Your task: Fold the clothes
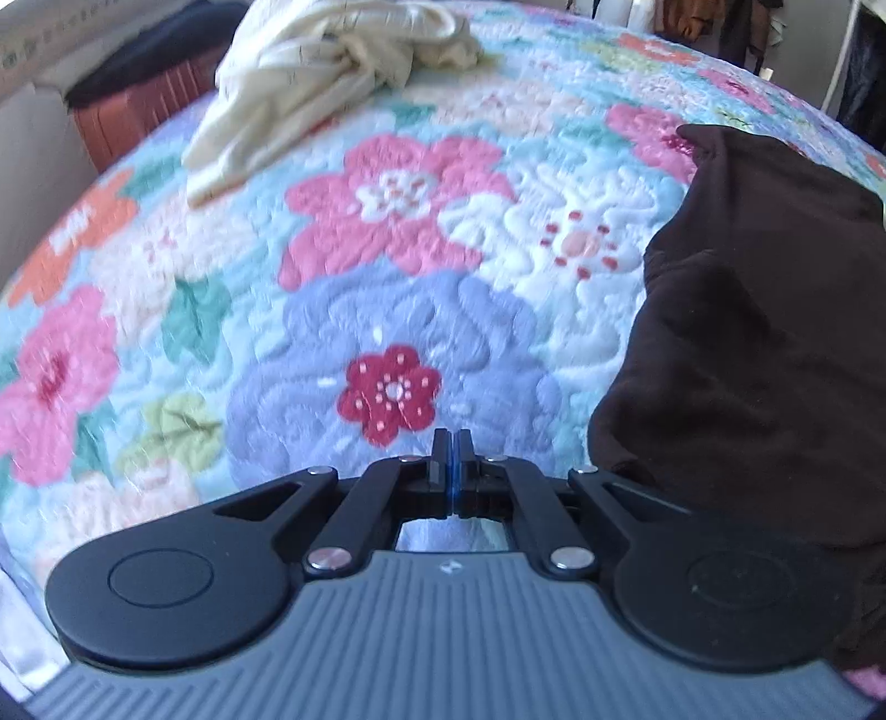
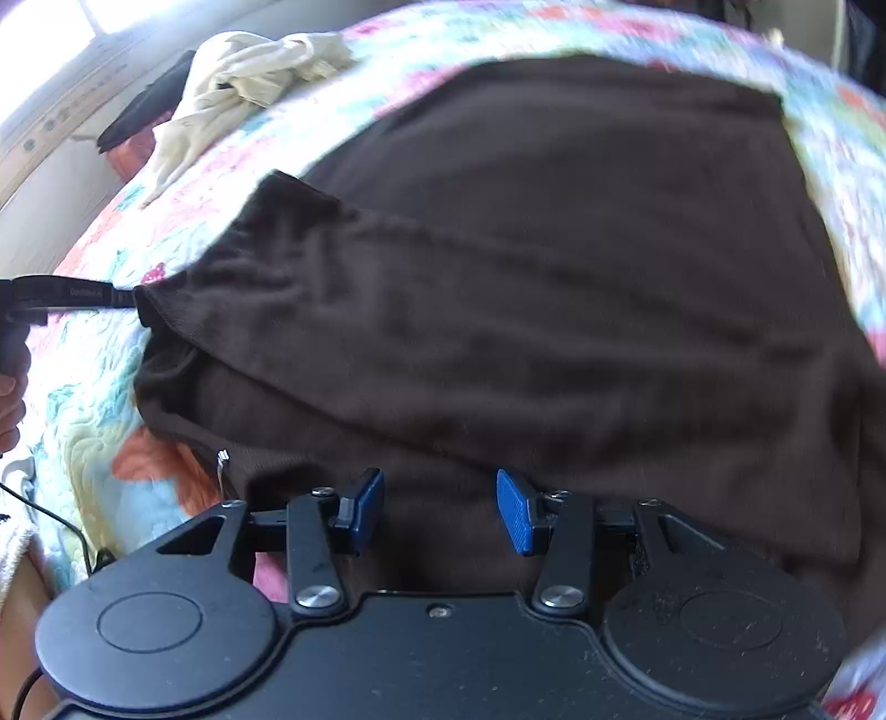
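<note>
A dark brown garment lies spread on the floral quilt, with one side folded over toward the middle. In the left wrist view it fills the right side. My left gripper is shut with nothing visibly between its fingers; in the right wrist view its tip touches the garment's left folded edge. My right gripper is open, blue pads apart, just above the garment's near edge. A crumpled cream garment lies at the far side of the bed, also in the right wrist view.
The floral quilt covers the bed. Past its far left edge are a red-brown item and a dark cloth. Hanging clothes show at the far right. A thin black cable runs at the near left.
</note>
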Tool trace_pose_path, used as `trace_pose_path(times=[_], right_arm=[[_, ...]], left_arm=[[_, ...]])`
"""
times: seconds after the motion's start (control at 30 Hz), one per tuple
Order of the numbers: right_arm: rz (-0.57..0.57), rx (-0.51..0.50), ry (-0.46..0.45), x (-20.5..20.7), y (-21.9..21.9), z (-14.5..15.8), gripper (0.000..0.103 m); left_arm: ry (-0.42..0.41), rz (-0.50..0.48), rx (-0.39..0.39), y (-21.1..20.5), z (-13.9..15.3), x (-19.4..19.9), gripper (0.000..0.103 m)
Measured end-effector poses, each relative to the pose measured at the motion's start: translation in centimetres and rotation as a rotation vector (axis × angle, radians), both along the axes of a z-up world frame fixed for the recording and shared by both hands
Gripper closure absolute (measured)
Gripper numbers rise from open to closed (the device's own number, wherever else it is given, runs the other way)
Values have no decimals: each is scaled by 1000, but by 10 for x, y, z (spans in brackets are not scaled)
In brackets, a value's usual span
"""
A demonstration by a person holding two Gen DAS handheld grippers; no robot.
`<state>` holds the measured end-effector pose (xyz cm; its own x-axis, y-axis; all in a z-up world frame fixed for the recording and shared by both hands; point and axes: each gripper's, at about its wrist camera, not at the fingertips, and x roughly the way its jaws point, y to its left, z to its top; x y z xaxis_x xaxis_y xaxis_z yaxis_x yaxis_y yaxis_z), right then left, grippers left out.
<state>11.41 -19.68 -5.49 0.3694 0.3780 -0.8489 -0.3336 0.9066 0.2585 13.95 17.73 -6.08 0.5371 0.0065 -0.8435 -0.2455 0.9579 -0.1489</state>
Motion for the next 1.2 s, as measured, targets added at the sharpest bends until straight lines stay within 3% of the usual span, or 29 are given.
trace_pose_path(times=[0.07,0.13,0.17,0.43,0.6,0.7,0.8,0.93,1.0,1.07,1.1,1.2], right_arm=[[-18,34,6,-6,-10,2,52],[-33,39,-12,-13,-19,6,52],[-42,34,-25,-15,-24,8,52],[-224,36,-121,-28,-85,31,52],[-311,9,-170,-42,-127,35,52],[-399,23,-166,-52,-161,31,52],[-472,12,-175,-62,-189,26,52],[-532,12,-186,-79,-228,27,52],[-557,18,-184,-88,-248,29,52],[-582,27,-176,-96,-270,33,52],[-594,32,-173,-100,-280,35,52],[-643,18,-186,-110,-312,41,50]], left_arm=[[-12,4,-84,7,5,-1,96],[-33,-1,-152,8,11,-4,72],[-46,-12,-171,4,15,-5,53],[-97,-228,-192,-66,30,-4,43],[-188,-322,-22,-128,52,-15,45],[-200,-404,-99,-158,59,-14,43],[-154,-484,-191,-197,51,-12,43],[-117,-589,-181,-255,45,-24,39],[-103,-658,-172,-283,47,-35,31],[-140,-748,-133,-310,53,-51,28],[-147,-781,-134,-321,54,-56,22],[-149,-836,-155,-350,55,-63,18]])
